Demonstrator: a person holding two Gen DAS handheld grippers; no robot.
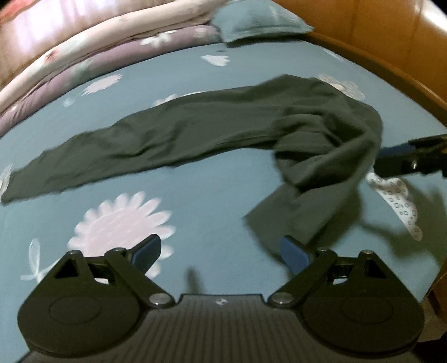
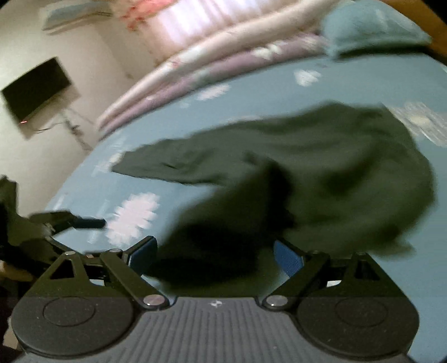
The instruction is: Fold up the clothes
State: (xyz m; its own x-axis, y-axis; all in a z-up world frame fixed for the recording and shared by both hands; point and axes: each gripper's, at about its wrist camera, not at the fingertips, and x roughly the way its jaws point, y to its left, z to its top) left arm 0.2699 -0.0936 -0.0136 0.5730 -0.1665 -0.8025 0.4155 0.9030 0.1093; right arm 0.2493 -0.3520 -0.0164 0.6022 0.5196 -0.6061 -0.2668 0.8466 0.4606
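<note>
A dark green pair of trousers (image 1: 195,134) lies across the blue flowered bedsheet (image 1: 212,206). One leg stretches out flat to the left; the other bends down from the bunched waist (image 1: 329,139) toward my left gripper (image 1: 222,252). That gripper is open, and the leg's end reaches its right fingertip (image 1: 296,254). My right gripper (image 1: 405,159) shows at the right edge beside the waist. In the right wrist view the blurred trousers (image 2: 321,173) fill the middle, with a dark fold lying between the wide-open fingers of the right gripper (image 2: 216,254). The left gripper (image 2: 83,223) shows at the left.
Folded pink and purple quilts (image 1: 92,64) and a teal pillow (image 1: 259,19) lie along the bed's far side. A wooden bed frame (image 1: 391,64) runs along the right. A white patterned cloth (image 1: 396,201) lies near the right edge. A wall-mounted screen (image 2: 36,89) hangs beyond the bed.
</note>
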